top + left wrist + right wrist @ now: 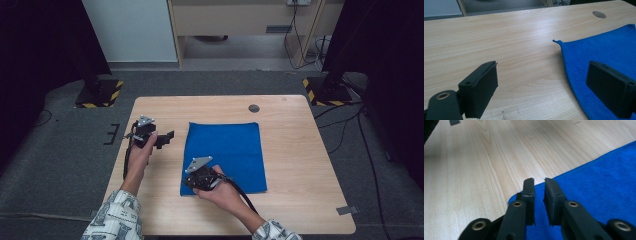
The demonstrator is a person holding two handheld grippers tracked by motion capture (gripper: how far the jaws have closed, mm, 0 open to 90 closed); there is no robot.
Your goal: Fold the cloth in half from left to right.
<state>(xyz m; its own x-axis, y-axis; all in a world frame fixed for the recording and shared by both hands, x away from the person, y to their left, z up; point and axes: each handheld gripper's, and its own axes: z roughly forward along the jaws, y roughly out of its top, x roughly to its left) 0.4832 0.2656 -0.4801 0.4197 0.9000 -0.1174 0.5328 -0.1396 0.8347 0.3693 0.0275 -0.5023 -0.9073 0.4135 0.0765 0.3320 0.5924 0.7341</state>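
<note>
A blue cloth (225, 150) lies flat on the wooden table (300, 150), a little right of its middle. My right gripper (192, 184) is down at the cloth's near left corner. In the right gripper view its jaws (539, 181) stand a narrow gap apart over that corner of the cloth (599, 175), with no fold visibly pinched between them. My left gripper (167, 137) hovers over bare wood just left of the cloth. Its jaws (544, 85) are wide open and empty, and the cloth's far left corner (604, 50) lies ahead to its right.
A round grey cable hole (254, 108) sits near the table's far edge. A bit of grey tape (347, 210) lies at the near right corner. Stand bases with yellow-black stripes (97, 95) (325, 92) rest on the floor beyond the table.
</note>
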